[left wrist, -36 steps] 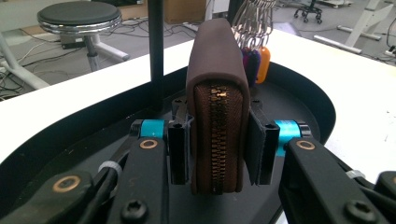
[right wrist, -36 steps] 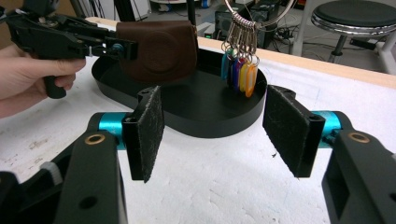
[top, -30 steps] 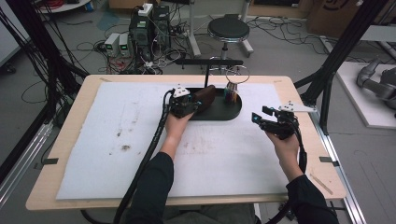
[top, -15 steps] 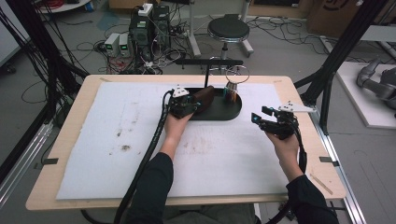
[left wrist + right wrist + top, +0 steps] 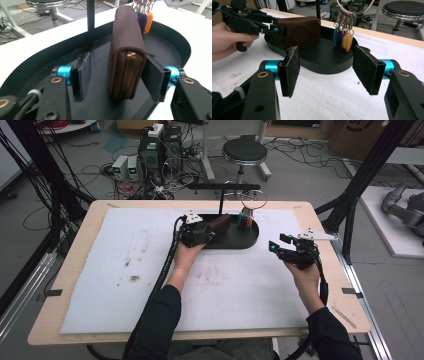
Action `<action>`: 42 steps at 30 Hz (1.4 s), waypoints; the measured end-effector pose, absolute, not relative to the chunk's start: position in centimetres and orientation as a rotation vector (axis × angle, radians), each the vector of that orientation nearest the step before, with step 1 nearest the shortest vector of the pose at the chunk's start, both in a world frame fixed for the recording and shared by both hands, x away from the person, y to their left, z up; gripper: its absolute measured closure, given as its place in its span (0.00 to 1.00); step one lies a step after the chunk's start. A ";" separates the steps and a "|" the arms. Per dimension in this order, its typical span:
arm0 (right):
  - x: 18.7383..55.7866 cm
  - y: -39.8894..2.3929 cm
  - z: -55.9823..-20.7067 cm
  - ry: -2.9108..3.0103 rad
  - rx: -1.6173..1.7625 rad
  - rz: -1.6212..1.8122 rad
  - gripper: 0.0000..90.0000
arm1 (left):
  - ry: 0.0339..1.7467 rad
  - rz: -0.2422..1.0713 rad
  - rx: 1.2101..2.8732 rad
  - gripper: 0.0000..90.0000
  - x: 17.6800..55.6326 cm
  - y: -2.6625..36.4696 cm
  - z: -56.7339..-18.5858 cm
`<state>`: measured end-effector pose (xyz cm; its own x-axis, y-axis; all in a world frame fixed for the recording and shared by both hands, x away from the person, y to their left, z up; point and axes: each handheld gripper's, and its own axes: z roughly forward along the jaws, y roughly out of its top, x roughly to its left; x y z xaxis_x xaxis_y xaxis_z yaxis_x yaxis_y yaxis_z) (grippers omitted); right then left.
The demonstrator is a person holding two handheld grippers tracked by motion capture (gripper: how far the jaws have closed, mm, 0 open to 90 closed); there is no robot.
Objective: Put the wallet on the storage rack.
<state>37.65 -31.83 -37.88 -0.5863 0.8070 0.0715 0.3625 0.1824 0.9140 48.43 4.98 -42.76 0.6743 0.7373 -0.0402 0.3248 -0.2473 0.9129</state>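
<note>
Brown wallet [image 5: 220, 223] stands on its edge in the black oval tray [image 5: 250, 241], and from the high view the left gripper [image 5: 210, 234] hides its near end. The right gripper [image 5: 276, 245] hangs well apart over the white mat [image 5: 125, 270].

Left gripper view now: zipper end facing us, smooth brown leather, upright. The jaws have just been opening; the left pad stands clear and whether the right pad touches is hard to tell. Coloured key tags [image 5: 145, 20] are cut off at the top.

Right gripper view: jaws spread wide, nothing between them.
</note>
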 end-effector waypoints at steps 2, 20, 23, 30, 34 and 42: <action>37.6 -31.9 -37.9 2.035 1.101 1.383 0.44 | 0.827 0.514 1.866 0.42 48.0 4.9 -42.3; 37.4 -32.6 -37.9 2.011 1.118 1.379 0.43 | 0.703 0.458 1.882 0.29 40.9 8.8 -37.2; 37.4 -32.4 -37.9 2.020 1.108 1.375 0.43 | 0.683 0.433 1.870 0.29 39.4 10.3 -37.0; 37.3 -31.9 -38.0 2.053 1.075 1.352 0.41 | 0.677 0.439 1.826 0.29 36.2 14.2 -37.1; 37.0 -32.1 -38.1 2.062 1.061 1.328 0.40 | 0.671 0.480 1.805 0.28 34.9 16.1 -37.4; 36.4 -33.4 -38.5 2.040 1.077 1.316 0.40 | 0.699 0.515 1.791 0.28 33.6 19.0 -38.5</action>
